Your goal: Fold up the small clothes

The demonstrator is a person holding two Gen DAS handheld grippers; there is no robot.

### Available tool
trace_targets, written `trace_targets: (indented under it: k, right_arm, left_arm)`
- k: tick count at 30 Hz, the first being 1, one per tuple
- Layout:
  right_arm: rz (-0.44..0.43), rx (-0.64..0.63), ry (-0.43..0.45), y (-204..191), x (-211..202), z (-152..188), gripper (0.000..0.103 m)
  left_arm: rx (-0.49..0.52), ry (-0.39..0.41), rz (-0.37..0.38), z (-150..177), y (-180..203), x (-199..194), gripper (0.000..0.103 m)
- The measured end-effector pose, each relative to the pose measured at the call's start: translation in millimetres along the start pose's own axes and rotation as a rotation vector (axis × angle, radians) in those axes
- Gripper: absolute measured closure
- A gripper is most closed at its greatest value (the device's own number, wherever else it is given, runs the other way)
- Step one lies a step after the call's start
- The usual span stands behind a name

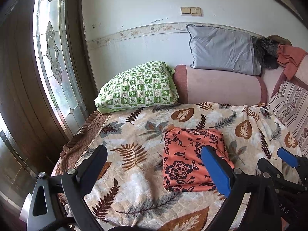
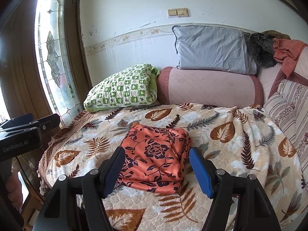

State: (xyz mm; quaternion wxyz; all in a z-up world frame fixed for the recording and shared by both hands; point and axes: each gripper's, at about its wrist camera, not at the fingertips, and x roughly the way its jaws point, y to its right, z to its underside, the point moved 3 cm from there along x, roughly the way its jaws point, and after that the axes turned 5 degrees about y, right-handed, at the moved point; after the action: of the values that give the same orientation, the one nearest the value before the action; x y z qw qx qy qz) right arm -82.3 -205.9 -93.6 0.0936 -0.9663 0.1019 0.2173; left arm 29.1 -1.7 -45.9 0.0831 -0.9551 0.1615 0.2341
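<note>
My blue-padded black right tongs point(image 2: 156, 168) point at an orange cloth point(image 2: 156, 158) printed with dark flowers, on a cream blanket point(image 2: 231, 134) of brown and grey leaves, near a green-and-white checked pillow point(image 2: 121, 88), a plain grey pillow point(image 2: 211, 50) and a pink bolster point(image 2: 209, 86).

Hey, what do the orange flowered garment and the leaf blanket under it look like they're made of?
Orange flowered garment: thin, smooth, satin-like fabric, judging by its soft sheen and fine creases. Leaf blanket: plush, matte fleece or similar, with a fuzzy, quilted-looking surface.

left gripper point(image 1: 154, 165), right gripper point(image 2: 156, 165), jaws apparently apart, empty
</note>
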Motion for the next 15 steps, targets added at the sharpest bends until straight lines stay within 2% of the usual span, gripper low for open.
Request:
trace_targets:
  k: [15]
  right_arm:
    - [-0.014,-0.003,-0.020,-3.1,14.6,-1.1,0.030]
  left_arm:
    - [-0.009,-0.023,0.007,-1.4,-2.7,14.3,0.005]
